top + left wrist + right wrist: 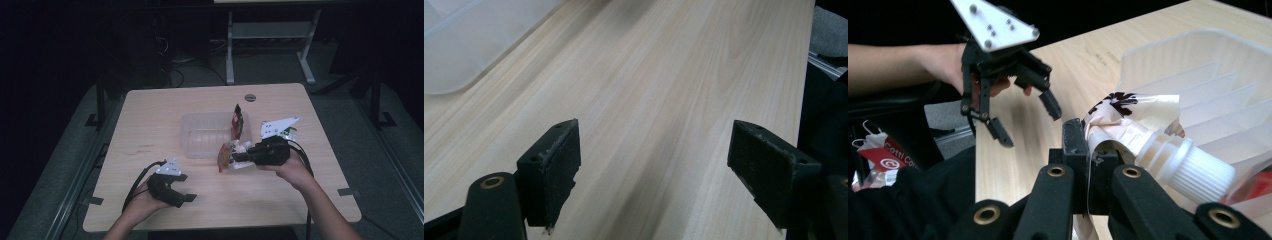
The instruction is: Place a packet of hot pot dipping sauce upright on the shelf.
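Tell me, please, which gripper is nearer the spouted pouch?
Right. The right gripper has its jaws shut on the pouch beside the bin; the left gripper sits open over bare table, well apart.

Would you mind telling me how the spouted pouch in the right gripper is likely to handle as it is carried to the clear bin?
The pouch looks like thin, creased film, so it will probably flop and sag below the right gripper, which is pinching a fold beside the hard white cap. The glossy film may slip. It seems light, and should drop limply into the clear bin.
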